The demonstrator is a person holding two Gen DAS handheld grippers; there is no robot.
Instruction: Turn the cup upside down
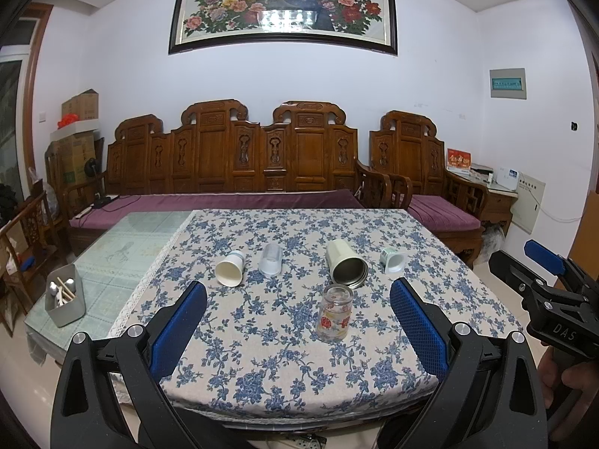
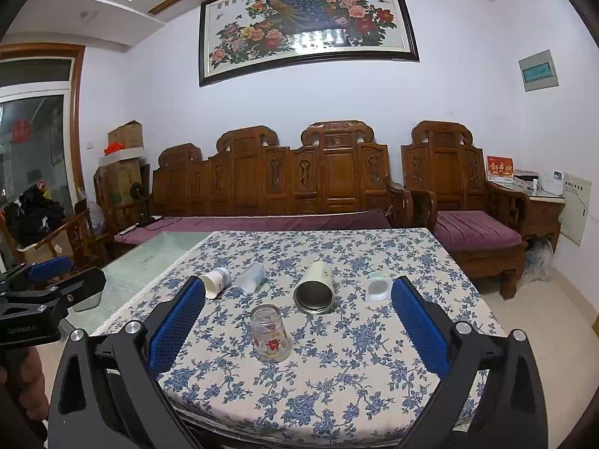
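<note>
A glass cup with red flowers [image 1: 334, 313] [image 2: 270, 333] stands upside down on the floral tablecloth [image 1: 284, 366] [image 2: 337, 374]. Behind it several cups lie on their sides: a white paper cup [image 1: 230, 267] [image 2: 215, 281], a clear plastic cup [image 1: 271, 259] [image 2: 251, 277], a cream metal tumbler [image 1: 346, 266] [image 2: 315, 287] and a small white cup [image 1: 393, 260] [image 2: 378, 285]. My left gripper [image 1: 297, 321] is open and empty, near the table's front edge. My right gripper [image 2: 297, 321] is open and empty too; it also shows at the right of the left wrist view [image 1: 554, 292].
A grey box of utensils [image 1: 65, 299] stands on the green glass table part [image 1: 123, 250] at the left. A carved wooden sofa [image 1: 232, 157] with purple cushions stands behind the table. The left gripper shows in the right wrist view's left edge [image 2: 45, 288].
</note>
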